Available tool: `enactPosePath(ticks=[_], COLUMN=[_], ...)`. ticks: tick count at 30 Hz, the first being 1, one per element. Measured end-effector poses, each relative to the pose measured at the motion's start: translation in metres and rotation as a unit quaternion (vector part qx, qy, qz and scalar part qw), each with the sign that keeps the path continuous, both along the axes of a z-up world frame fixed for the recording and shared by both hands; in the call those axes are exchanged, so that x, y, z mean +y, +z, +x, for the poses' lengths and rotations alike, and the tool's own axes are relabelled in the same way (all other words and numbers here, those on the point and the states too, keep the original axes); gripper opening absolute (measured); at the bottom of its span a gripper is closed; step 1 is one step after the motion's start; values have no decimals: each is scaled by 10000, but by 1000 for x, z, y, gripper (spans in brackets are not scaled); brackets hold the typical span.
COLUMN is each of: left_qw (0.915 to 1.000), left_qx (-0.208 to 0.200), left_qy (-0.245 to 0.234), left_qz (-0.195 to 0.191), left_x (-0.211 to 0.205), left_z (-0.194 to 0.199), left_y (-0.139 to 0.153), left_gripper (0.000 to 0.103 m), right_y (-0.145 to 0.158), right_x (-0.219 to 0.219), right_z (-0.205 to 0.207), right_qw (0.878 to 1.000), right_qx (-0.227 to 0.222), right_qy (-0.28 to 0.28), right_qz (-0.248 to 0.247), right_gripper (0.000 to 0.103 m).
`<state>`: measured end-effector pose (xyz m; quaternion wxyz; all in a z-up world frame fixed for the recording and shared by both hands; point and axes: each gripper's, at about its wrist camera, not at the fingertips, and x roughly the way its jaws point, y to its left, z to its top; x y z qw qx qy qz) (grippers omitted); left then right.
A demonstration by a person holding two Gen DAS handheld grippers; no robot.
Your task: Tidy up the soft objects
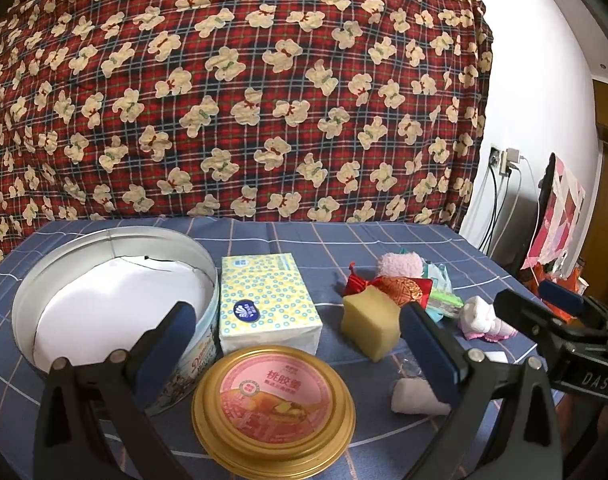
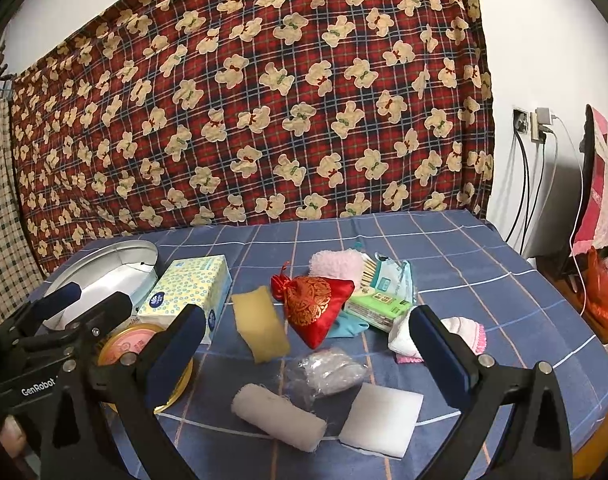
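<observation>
Blue checked tablecloth [image 2: 484,264] holds the soft things: yellow sponge [image 2: 259,328], red pouch [image 2: 312,304], gauze roll [image 2: 277,416]. Only the right view shows the white foam pad [image 2: 380,416]. Left gripper [image 1: 299,344] and right gripper [image 2: 308,344] both spread apart, empty, above the table

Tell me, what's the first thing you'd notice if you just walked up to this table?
Probably the big red plaid cloth with teddy bears hanging behind the table. Next, the shiny red and gold pouch in the middle of the blue checked tablecloth, with other soft things around it. On the left sit a big open round tin and a gold-rimmed pink lid in front of a tissue pack.
</observation>
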<state>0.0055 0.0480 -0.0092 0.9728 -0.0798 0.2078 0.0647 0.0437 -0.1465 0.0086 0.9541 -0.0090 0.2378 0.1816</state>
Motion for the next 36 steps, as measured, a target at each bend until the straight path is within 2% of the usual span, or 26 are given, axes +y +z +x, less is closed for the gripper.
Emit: enactPosePath(ticks=[16,22,29,35,36], left_qw=[9999,9987,9950,9919,9919], left_qx=[92,218,453,558,574], left_qy=[-39,-372,-783,-960,-950], left_qz=[113,257,413,624,620], left_x=[-9,-33,-65,-87,-87], left_z=[1,4,7,9,10], left_y=[-4,-12,-31,-40,-41], left_gripper=[103,103,103,103,103], right_y=[-7,-17,-59,-79,-83], right_x=[-22,-44,-84,-77,-75], right_z=[4,-1,9,15,18], right_qw=[9999,9994,9952,9944,9940], right_qx=[72,57,705,923,993], right_qy=[-99,-333,-678,-507,-463], right_qz=[91,-57,-12,-75,-67], right_gripper=[103,103,102,101,96])
